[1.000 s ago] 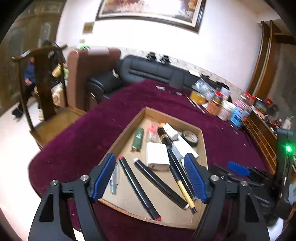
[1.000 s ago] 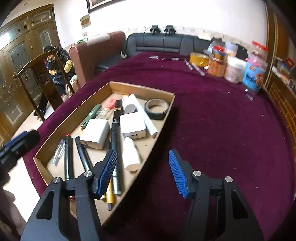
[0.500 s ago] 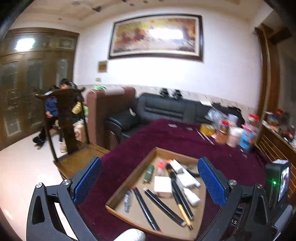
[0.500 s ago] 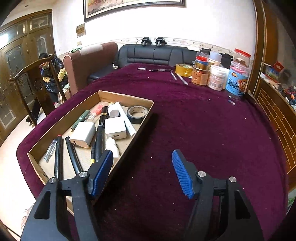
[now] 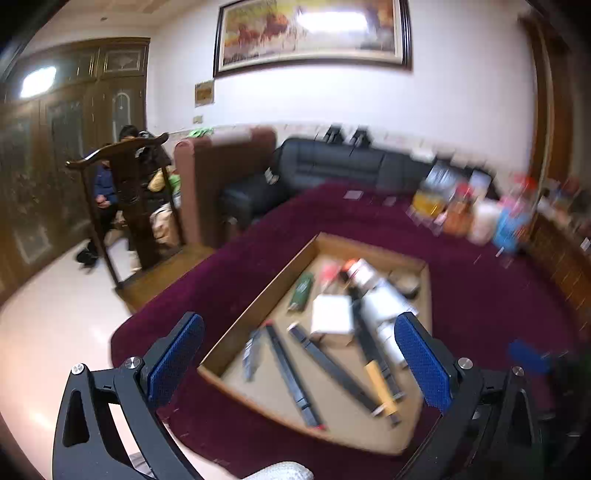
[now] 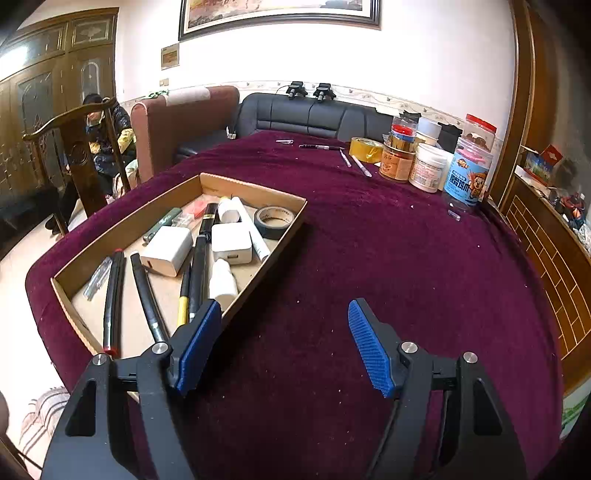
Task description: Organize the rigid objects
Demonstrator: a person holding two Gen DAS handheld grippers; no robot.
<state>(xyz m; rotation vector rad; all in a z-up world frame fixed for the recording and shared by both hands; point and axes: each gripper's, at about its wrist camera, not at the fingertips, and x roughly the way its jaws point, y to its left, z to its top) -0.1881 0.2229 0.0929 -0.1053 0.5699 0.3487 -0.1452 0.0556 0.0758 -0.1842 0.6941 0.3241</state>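
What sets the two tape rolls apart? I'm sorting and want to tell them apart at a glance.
The black tape roll lies flat inside the cardboard tray, in its far right corner; the yellow tape roll sits out on the purple tablecloth, far off beside the jars. The black roll is dark with a pale core; the yellow one is glossy yellow throughout. Both lie flat, untouched by either gripper.

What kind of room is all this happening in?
Most likely a family living room: a black leather sofa along the wall, a large framed painting above it, and carved wooden doors to one side.
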